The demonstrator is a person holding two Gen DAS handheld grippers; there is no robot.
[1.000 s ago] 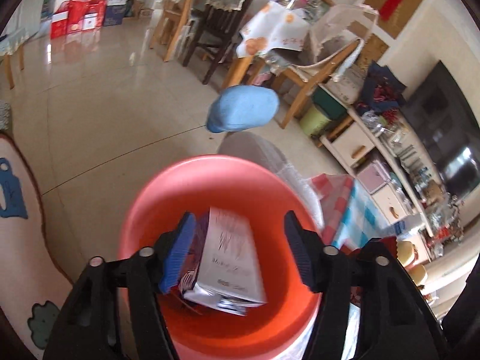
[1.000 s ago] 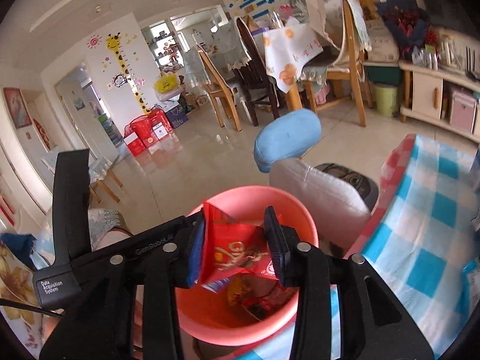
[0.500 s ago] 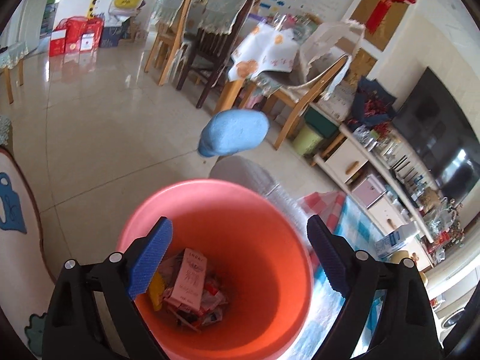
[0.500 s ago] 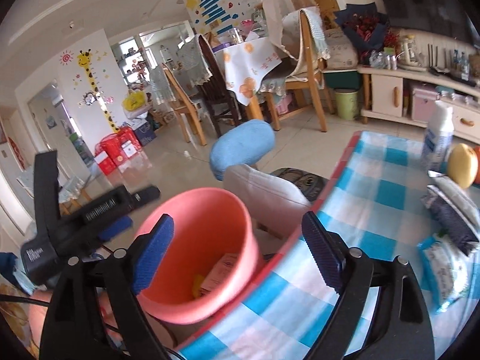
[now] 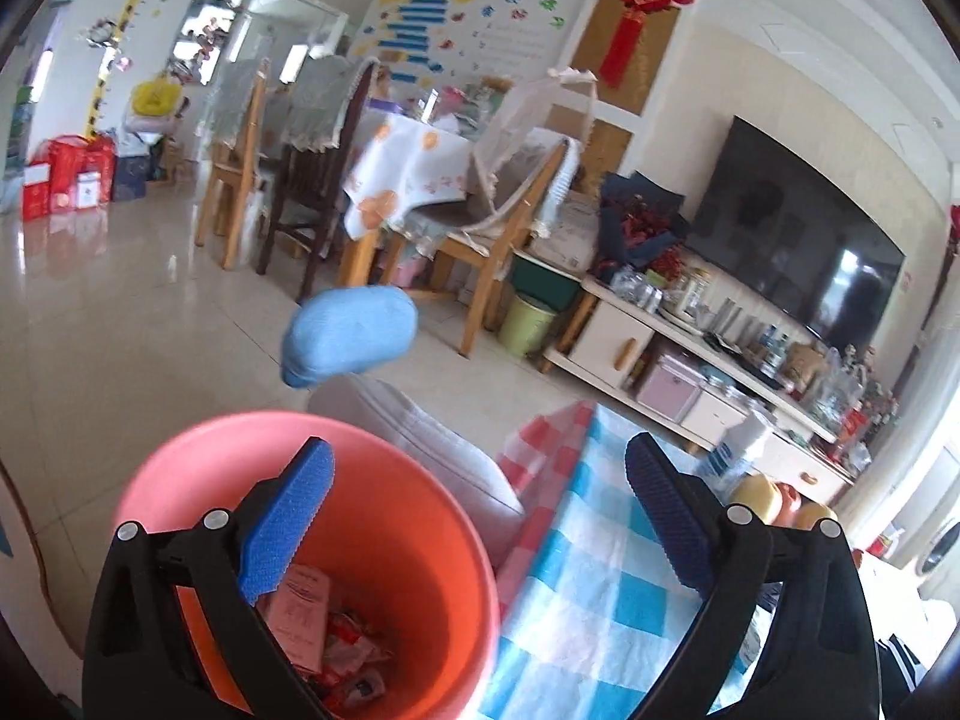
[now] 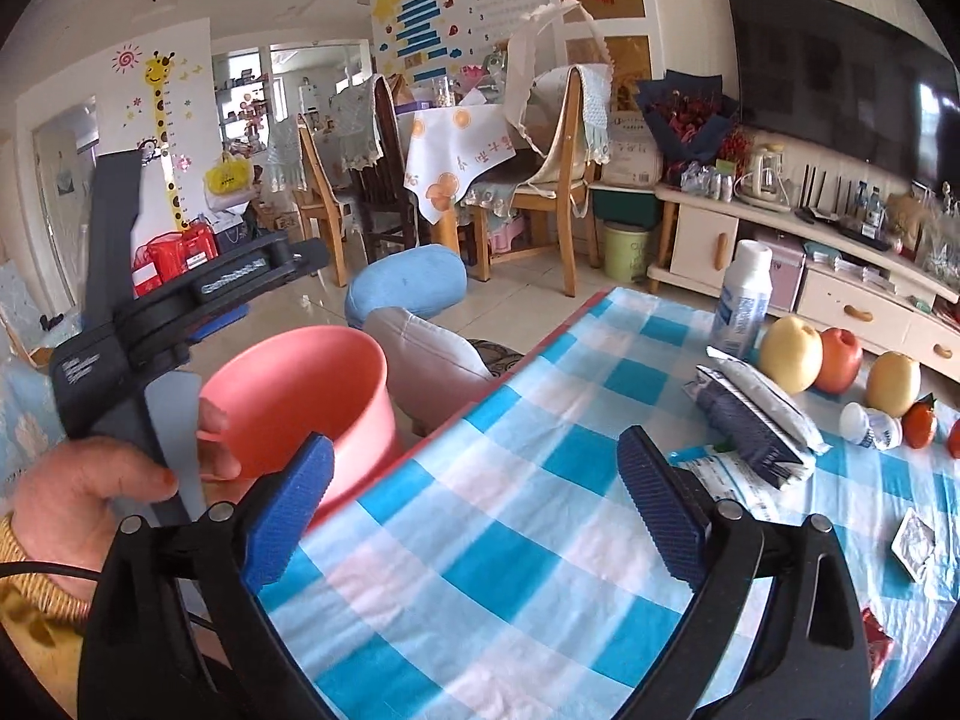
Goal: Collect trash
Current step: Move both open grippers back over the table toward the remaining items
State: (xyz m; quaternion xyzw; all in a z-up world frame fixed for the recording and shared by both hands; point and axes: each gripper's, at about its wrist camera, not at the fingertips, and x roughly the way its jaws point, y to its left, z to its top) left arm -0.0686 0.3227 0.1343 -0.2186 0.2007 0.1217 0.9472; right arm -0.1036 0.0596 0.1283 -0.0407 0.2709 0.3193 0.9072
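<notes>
A pink trash bucket (image 5: 420, 546) stands beside the checked table; it also shows in the right wrist view (image 6: 324, 372). Several wrappers (image 5: 318, 618) lie in its bottom. My left gripper (image 5: 480, 516) is open and empty above the bucket's right rim. My right gripper (image 6: 474, 504) is open and empty over the blue checked tablecloth (image 6: 540, 540). On the table lie a dark snack packet (image 6: 750, 414), a small silver wrapper (image 6: 912, 540) and a red wrapper (image 6: 876, 642) at the right edge. The left gripper's body (image 6: 150, 312) shows in the right wrist view.
A white bottle (image 6: 744, 300), apples (image 6: 792, 354) and small fruit stand at the table's far side. A chair with a blue headrest (image 6: 408, 288) stands behind the bucket. Dining chairs, a TV cabinet (image 6: 840, 264) and a green bin (image 6: 624, 252) are farther back.
Both grippers opened and dropped their wrappers into the bucket. The left one lifted and tilted up. The right one swung right from the bucket to over the table.
</notes>
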